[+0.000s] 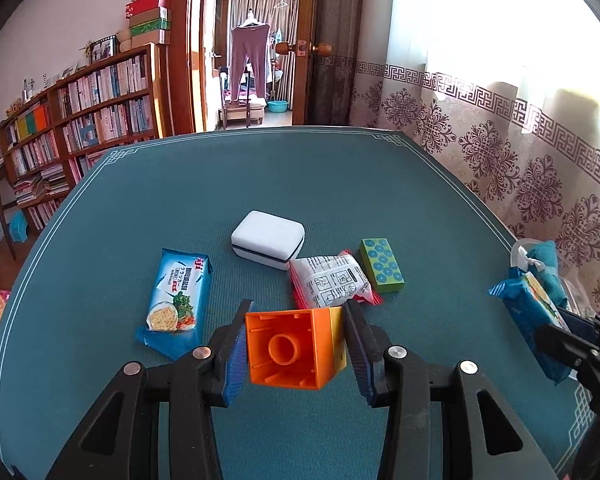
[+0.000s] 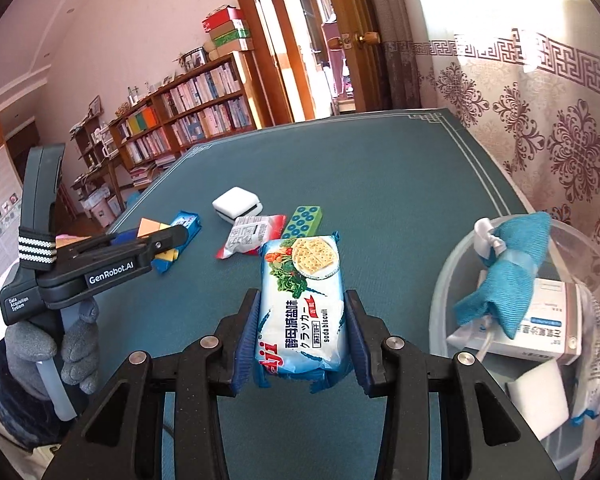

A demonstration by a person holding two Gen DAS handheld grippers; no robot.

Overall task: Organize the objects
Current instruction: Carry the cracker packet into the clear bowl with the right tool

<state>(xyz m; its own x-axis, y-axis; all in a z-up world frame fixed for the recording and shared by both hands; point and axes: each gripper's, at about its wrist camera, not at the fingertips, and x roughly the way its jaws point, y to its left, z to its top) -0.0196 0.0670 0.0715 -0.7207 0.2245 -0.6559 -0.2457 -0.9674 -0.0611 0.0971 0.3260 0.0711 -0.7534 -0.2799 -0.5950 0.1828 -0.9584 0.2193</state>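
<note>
Bookshelves (image 1: 80,120) and patterned curtains (image 1: 500,148) frame the teal worktop (image 1: 340,184) we work over. Through the left wrist camera, our left gripper (image 1: 296,340) has its fingers clenched on an orange block (image 1: 292,348), held above the worktop. Beyond it lie a blue cracker pack (image 1: 178,304), a white case (image 1: 268,244), a red-edged sachet (image 1: 332,282) and a green dotted block (image 1: 382,266).

Through the right wrist camera, our right gripper (image 2: 302,340) has its fingers grasping a soda biscuit pack (image 2: 304,300), lifted clear of the worktop. Just to its right stands a clear bin (image 2: 444,280) holding a blue cloth (image 2: 512,272) and a white box (image 2: 540,328). A gloved hand (image 2: 52,348) holds the left gripper at left.
</note>
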